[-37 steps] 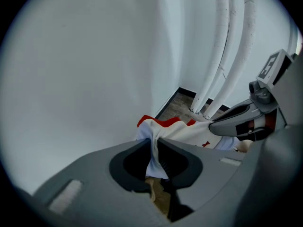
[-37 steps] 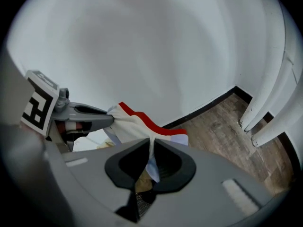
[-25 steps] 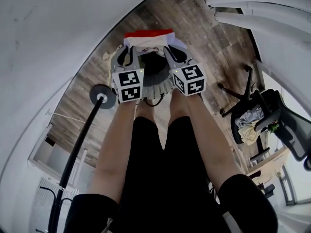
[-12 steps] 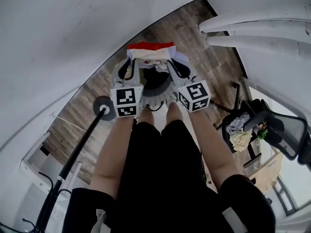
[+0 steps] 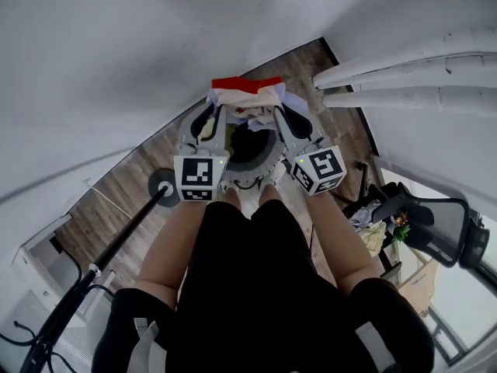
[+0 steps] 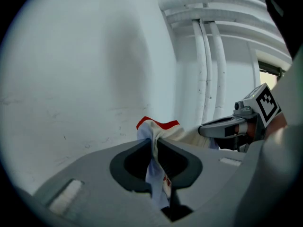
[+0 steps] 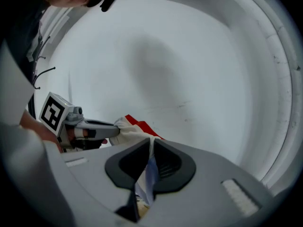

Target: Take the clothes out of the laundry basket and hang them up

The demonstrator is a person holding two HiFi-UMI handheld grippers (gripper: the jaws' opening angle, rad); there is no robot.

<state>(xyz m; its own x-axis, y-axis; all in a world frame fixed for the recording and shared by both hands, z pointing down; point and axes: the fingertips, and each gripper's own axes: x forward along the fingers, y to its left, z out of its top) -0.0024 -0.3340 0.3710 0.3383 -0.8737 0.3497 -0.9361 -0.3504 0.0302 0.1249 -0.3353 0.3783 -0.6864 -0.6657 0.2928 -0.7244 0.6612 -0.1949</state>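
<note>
Garment (image 5: 247, 92), white with a red edge, hangs between both tools, high above the laundry basket (image 5: 250, 165) on the wooden floor (image 5: 140, 185). Left tool (image 6: 155, 144) is closed on one part of the cloth and right tool (image 7: 151, 148) on another part, near beside it. The taking-out step seems finished for this piece. The next move, I think, calls for carrying it to the black pole (image 5: 116, 243) at the left, with both grips firm so nothing slips.
</note>
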